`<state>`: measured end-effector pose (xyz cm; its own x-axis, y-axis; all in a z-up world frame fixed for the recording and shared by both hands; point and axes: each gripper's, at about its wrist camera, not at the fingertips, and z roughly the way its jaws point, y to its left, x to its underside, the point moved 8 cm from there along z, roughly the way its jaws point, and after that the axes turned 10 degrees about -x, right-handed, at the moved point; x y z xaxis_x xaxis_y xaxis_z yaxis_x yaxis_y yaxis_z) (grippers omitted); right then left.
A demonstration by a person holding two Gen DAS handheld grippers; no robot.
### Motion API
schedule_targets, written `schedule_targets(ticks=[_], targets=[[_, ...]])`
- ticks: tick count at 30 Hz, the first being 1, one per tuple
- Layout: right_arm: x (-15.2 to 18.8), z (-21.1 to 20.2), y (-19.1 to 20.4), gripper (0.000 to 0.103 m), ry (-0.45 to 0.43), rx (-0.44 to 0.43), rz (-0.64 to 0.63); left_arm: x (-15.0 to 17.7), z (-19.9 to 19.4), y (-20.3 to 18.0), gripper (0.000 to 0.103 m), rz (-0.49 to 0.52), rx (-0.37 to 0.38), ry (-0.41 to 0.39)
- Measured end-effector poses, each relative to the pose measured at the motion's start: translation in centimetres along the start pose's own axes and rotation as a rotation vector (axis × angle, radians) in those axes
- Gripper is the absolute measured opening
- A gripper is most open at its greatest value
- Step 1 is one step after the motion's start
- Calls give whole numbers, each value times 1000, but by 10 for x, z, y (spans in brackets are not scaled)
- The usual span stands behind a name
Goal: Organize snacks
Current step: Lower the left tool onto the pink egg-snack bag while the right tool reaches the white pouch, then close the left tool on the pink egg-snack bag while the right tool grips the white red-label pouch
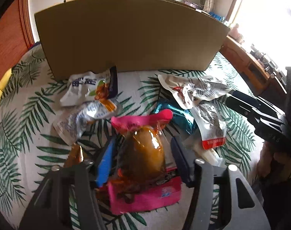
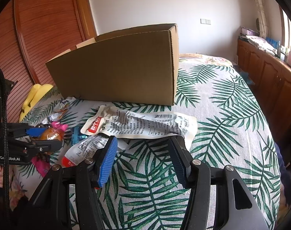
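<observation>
The left hand-held gripper (image 1: 141, 151) has its jaws around the pink snack packet (image 1: 143, 153) on the bed, in front of the cardboard box (image 1: 126, 34); whether the pads press it, I cannot tell. The packet looks light, crinkly and slippery, and is best pinched across its plump middle. The right hand-held gripper (image 2: 143, 153) stands apart, empty.
</observation>
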<state>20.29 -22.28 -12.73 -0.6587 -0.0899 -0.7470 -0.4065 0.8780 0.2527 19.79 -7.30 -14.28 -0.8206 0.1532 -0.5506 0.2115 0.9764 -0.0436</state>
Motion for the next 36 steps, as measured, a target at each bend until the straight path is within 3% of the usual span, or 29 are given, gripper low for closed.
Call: schedule_targets(ticks=[5, 15, 22, 28, 36], targets=[[-15, -2, -6, 60, 9, -2, -25, 0, -5, -4, 43, 16, 12, -19], [-52, 19, -19, 62, 78, -7, -76, -2, -14, -2, 41, 18, 67, -59], [-38, 50, -11, 62, 194, -84, -73, -5, -22, 6, 41, 11, 92, -80], [-25, 42, -7, 64, 223, -128, -55, -6, -27, 14, 41, 6, 100, -96], [-12, 34, 0, 67, 253, -94, -125, -9, -32, 16, 41, 7, 112, -107]])
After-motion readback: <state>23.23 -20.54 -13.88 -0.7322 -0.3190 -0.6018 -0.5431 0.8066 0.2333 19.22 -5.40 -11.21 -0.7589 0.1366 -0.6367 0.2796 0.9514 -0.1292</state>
